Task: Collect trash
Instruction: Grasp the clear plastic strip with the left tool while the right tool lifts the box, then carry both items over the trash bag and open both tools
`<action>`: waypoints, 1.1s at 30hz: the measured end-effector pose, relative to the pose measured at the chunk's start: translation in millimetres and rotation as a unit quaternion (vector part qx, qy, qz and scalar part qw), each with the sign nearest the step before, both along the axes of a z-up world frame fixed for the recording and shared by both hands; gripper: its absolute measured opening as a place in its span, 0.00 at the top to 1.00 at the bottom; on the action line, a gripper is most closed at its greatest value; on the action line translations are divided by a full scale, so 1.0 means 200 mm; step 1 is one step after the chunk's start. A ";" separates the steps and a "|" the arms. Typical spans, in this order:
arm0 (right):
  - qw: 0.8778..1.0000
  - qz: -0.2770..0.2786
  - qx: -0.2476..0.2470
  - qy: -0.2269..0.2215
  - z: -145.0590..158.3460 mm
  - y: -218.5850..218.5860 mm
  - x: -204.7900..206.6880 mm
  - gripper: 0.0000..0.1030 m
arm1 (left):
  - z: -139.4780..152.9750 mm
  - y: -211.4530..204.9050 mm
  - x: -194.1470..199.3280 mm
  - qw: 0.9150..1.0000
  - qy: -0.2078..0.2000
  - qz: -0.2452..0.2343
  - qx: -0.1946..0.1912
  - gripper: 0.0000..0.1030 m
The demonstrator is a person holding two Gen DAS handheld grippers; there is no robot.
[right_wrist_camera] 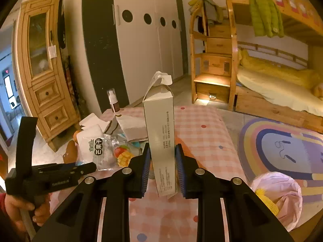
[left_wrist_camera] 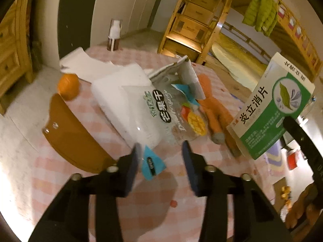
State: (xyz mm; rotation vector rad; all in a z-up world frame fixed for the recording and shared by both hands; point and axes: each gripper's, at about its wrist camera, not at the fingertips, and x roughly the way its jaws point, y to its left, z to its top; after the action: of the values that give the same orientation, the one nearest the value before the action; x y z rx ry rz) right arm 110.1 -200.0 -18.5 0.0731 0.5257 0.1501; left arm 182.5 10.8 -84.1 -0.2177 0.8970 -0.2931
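Observation:
My right gripper (right_wrist_camera: 163, 161) is shut on a tall white-and-green medicine box (right_wrist_camera: 161, 125), held upright above the pink checked table (right_wrist_camera: 201, 125). In the left wrist view the same box (left_wrist_camera: 270, 109) hangs at the right, with one black finger (left_wrist_camera: 296, 133) on it. My left gripper (left_wrist_camera: 161, 161) hovers low over the table with its jaws apart. A blue wrapper scrap (left_wrist_camera: 151, 165) lies by its left pad, untouched by the other pad. Just beyond lies a clear dried-mango bag (left_wrist_camera: 161, 117), with white tissue paper (left_wrist_camera: 119, 84) behind it. A hand holds the left gripper (right_wrist_camera: 88, 167) beside that bag (right_wrist_camera: 105, 151).
An orange fruit (left_wrist_camera: 67, 86), a brown plate (left_wrist_camera: 74, 137) and an orange toy (left_wrist_camera: 212, 111) lie on the table, with a spray bottle (left_wrist_camera: 115, 34) at its far edge. A pink bag (right_wrist_camera: 278, 193) sits on the floor by the rainbow rug (right_wrist_camera: 282, 147). Cupboards and a bunk bed stand behind.

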 end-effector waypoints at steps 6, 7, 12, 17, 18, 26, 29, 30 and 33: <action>1.000 0.000 0.004 -0.011 0.00 -0.06 -0.06 0.77 | 0.05 -0.08 -0.18 0.998 -0.052 -0.041 0.021 0.93; 1.000 0.000 0.005 -0.012 0.01 -0.07 -0.07 0.77 | 0.08 -0.10 -0.25 0.995 -0.078 -0.048 0.040 0.97; 1.000 -0.007 0.008 -0.021 0.03 -0.12 -0.11 0.77 | 0.17 -0.17 -0.44 0.978 -0.167 -0.076 0.096 1.00; 0.999 -0.021 0.016 -0.029 0.05 -0.18 -0.13 0.77 | 0.21 -0.25 -0.52 0.965 -0.219 -0.102 0.105 1.00; 0.999 -0.027 0.017 -0.030 0.05 -0.20 -0.14 0.77 | 0.21 -0.26 -0.52 0.964 -0.220 -0.106 0.102 1.00; 0.996 -0.072 0.025 -0.036 0.05 -0.36 -0.21 0.77 | 0.21 -0.46 -0.46 0.965 -0.206 -0.147 0.073 1.00; 0.994 -0.098 0.034 -0.036 0.04 -0.47 -0.24 0.77 | 0.21 -0.59 -0.46 0.960 -0.209 -0.174 0.067 1.00; 0.993 -0.108 0.039 -0.035 0.04 -0.51 -0.25 0.77 | 0.21 -0.62 -0.46 0.959 -0.209 -0.181 0.065 1.00; 0.988 -0.141 0.049 -0.031 0.03 -0.62 -0.28 0.77 | 0.21 -0.75 -0.45 0.954 -0.205 -0.209 0.059 1.00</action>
State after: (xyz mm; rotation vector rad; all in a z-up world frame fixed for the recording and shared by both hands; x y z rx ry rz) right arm 55.0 -324.4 -13.0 0.2363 0.4408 -0.0978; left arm 92.8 -139.2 -42.4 0.1467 0.5359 -0.6500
